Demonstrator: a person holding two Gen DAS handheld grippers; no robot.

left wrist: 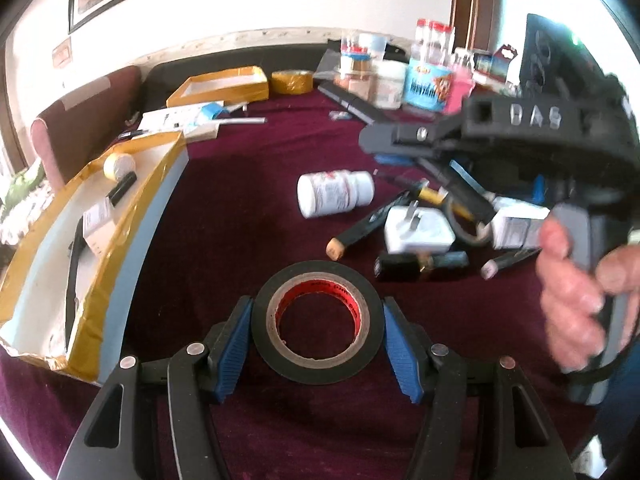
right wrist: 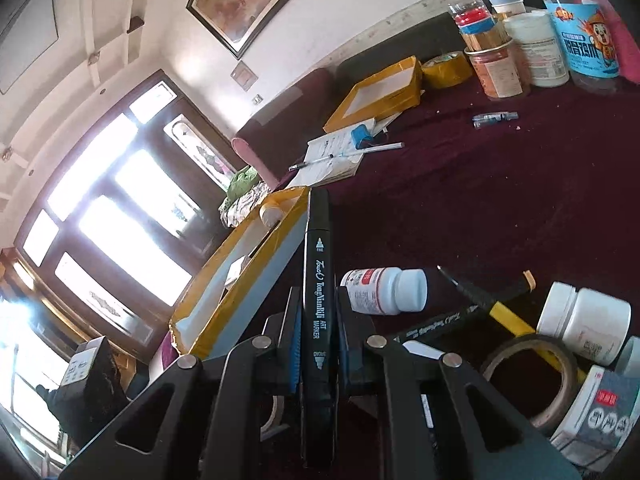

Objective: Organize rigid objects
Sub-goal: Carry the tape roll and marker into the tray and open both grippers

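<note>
The left tongs [left wrist: 318,332] hold a black tape roll [left wrist: 316,322] between their blue pads [left wrist: 234,354]. The pads sit on the two sides of the roll, tight against its rim. The roll lies flat, with its hole facing up and a red ring inside. It is over the dark red desk [left wrist: 240,208], right in front of the camera.

The right tongs [right wrist: 318,332] are pressed together on a black marker [right wrist: 317,300]. The marker is long and thin. Its long side runs straight out along the fingers, away from the camera. Its far end points at the corner of the yellow tray [right wrist: 240,276]. That same tray [left wrist: 60,248] is to the left of the tape roll in the left view. A small white jar [left wrist: 119,165] and a black pen [left wrist: 121,188] lie in the tray.

A hand [left wrist: 576,292] grips the handle of the right tongs on the right side of the left view.

A white bottle [left wrist: 334,193] lies on its side on the desk past the tape roll. Its cap points to the right. Near it is a pile of small things: a white plug [left wrist: 418,229], more markers and another tape ring [right wrist: 532,380]. A second yellow tray [left wrist: 220,86] and a yellow tape roll [left wrist: 291,80] sit far back on the desk, with jars [left wrist: 424,80] beside them.
</note>
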